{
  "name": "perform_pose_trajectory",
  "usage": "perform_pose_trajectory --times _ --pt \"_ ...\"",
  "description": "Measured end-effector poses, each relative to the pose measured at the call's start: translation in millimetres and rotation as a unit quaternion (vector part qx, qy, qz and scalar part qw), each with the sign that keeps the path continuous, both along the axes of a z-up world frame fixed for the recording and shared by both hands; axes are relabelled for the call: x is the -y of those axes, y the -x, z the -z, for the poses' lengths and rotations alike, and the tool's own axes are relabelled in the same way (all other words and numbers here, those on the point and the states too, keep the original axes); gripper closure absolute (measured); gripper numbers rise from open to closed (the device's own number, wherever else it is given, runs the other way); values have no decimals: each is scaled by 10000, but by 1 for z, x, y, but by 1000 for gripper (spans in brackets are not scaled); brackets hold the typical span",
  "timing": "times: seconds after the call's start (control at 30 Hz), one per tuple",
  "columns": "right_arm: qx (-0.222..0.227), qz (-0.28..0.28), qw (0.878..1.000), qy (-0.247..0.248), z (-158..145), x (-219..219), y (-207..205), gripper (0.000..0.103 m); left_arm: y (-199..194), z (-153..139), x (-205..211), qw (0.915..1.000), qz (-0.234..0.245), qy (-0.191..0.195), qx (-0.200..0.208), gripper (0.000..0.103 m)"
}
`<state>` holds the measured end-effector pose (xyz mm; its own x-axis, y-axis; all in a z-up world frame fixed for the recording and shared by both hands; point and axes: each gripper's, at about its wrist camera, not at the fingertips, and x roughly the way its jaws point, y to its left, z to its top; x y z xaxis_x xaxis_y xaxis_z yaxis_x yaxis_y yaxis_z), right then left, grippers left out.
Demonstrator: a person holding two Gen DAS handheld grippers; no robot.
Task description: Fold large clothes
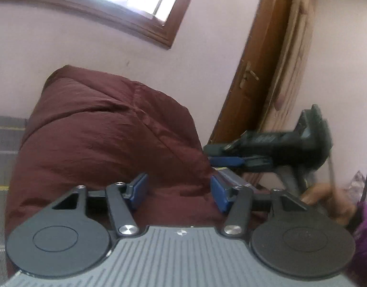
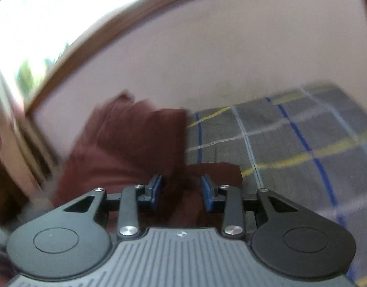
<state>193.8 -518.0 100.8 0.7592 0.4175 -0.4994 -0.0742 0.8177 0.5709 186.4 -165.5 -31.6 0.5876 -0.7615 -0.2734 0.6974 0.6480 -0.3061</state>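
Bedding in a grey plaid pattern with blue, yellow and white lines, the bedspread (image 2: 291,143), fills the right of the right wrist view and carries the work; it is a bed rather than a counter. On it, against the pale wall (image 1: 207,59) below a wood-framed window (image 1: 126,7), the maroon garment (image 1: 107,131) stands up in a puffed, creased mound, with a flatter part of it running forward under both cameras. A brown door (image 1: 257,79) stands ajar further along the wall. The right gripper (image 2: 181,191) has its blue pads standing apart, with maroon cloth in the gap; the picture is blurred and the fabric there looks dark and bunched, so whether the pads press on it I cannot tell. The left gripper (image 1: 178,192) likewise has its pads well apart over the cloth, with no pinch visible, and I read it as open. Off to the side in the left wrist view the other gripper shows as a dark, blurred shape. The step in hand appears to be taking hold of the garment's near edge before a fold is carried over. The next move calls for both grippers to close on a single layer at matching points along that edge, then lift together so the mound flattens rather than dragging.
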Motion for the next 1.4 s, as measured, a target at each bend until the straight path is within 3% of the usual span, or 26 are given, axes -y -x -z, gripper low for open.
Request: perform_pose_trajectory --times 0.03,0.07,0.1,0.23,0.3,0.33,0.4,0.47,0.53,0.6,0.7,0.83,0.9,1.0,1.13,1.27,1.33,1.4 --pt "-95 45 9995 -297 2 7 5 23 1 1 2 10000 92 10 -16 43" --pt "-135 122 9988 -449 3 12 14 2 2 4 6 9998 189 7 -21 42" --pt "-177 169 9986 -468 4 13 20 0 2 5 11 9997 223 -41 18 41" --pt "-478 -118 9975 -508 20 -6 17 1 0 13 21 9994 338 -33 55 35" --pt "-543 -443 9975 -115 28 -36 -1 13 0 15 20 9994 341 44 34 32" --pt "-403 -625 9972 102 28 -55 -10 24 -1 17 21 9995 313 61 58 31" --pt "-8 -824 9952 528 17 -79 -22 30 0 19 14 9996 190 39 182 25" --pt "504 -975 9921 607 3 -88 -25 51 -3 13 9 9995 256 179 88 16" --pt "715 -946 9909 636 4 -81 -19 54 -12 8 11 9981 504 277 -202 12" --pt "529 -744 9944 529 27 -63 -14 54 -18 13 22 9968 729 135 -302 14" --pt "277 -534 9981 103 58 -38 -6 51 -5 26 41 9955 887 -328 79 11" --pt "-37 -402 9974 -598 74 -17 -3 48 0 35 51 9944 977 -384 144 7" --pt "138 -252 9995 -94 50 -20 5 44 -2 36 51 9944 995 -326 117 7" --pt "801 -72 9947 645 -9 -31 11 44 4 39 38 9947 995 -247 78 6" --pt "1276 -574 9838 1122 -72 -83 -17 44 9 38 41 9942 1022 -287 148 3" --pt "1066 -890 9813 1336 -73 -130 -68 45 12 40 41 9940 1039 -243 224 3" --pt "670 -864 9885 1047 -55 -135 -92 45 14 42 39 9932 1087 -295 305 3" --pt "415 -683 9912 1059 -36 -140 -106 46 16 40 36 9917 1199 -274 379 3"
